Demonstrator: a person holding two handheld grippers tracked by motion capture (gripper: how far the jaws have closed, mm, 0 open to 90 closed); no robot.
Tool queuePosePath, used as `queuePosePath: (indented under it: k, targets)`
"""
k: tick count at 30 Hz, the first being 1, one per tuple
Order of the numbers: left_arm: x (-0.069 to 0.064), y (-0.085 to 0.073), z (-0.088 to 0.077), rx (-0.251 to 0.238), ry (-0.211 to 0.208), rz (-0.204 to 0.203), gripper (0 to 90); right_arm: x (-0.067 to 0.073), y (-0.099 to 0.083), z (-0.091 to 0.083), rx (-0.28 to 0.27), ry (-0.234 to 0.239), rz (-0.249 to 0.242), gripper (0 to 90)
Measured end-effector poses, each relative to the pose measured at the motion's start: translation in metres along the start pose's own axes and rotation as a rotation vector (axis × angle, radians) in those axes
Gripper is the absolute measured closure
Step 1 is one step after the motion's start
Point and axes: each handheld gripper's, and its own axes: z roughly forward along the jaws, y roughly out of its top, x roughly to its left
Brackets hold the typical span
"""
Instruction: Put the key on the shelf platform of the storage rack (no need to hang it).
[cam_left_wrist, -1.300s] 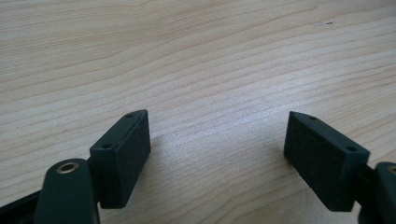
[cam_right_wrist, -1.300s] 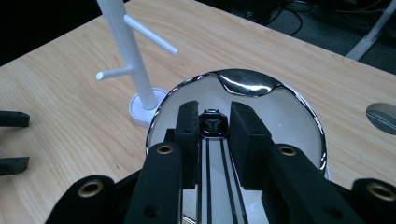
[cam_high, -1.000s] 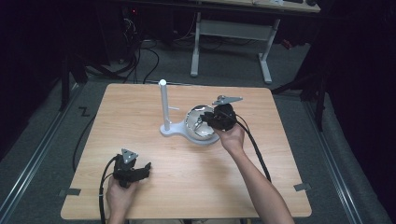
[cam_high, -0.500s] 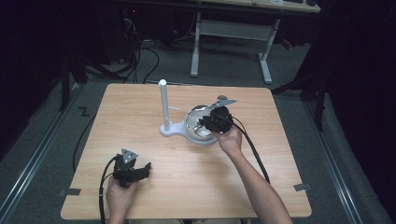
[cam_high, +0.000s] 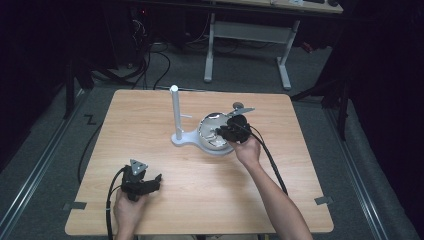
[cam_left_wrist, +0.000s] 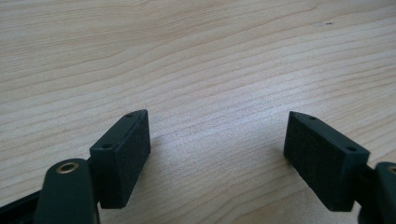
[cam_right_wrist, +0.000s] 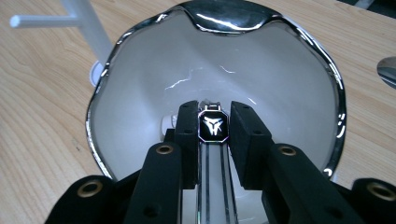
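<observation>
R gripper (cam_right_wrist: 214, 128) is reaching into the shiny bowl (cam_high: 212, 131) at tabletop (cam_high: 150, 120) centre-right, w/ jaws nearly closed, clamping a small dark octagonal piece (cam_right_wrist: 213, 126) (white emblem on it) atop a striped strip. A white stand (cam_high: 176, 116) is standing just left of the bowl. L gripper (cam_left_wrist: 217, 149) is resting near-left, jaws spread wide w/ nothing between, hovering close over bare wood.

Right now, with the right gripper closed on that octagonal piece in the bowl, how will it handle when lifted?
The octagonal piece has a glossy face, so it is probably slippery, though the right gripper clamps its sides squarely. The shiny band trailing from it may hang limp. It is small against the bowl, so it is likely light.
</observation>
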Motion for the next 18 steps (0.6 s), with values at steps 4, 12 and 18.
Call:
queuePosePath:
  k: [4, 12, 18]
  targets:
    - [0.0000, 0.0000, 0.0000, 0.000, 0.000, 0.000, 23.1, -0.0018, -0.0002, 0.0009, 0.003, -0.012, -0.007, 74.2]
    - [0.0001, 0.0000, 0.0000, 0.000, 0.000, 0.000, 23.0, -0.0048, -0.0017, 0.0013, 0.007, -0.018, 0.007, 69.0]
    - [0.0001, 0.0000, 0.0000, 0.000, 0.000, 0.000, 23.0, -0.0049, -0.0014, -0.0057, -0.021, 0.003, 0.002, 64.7]
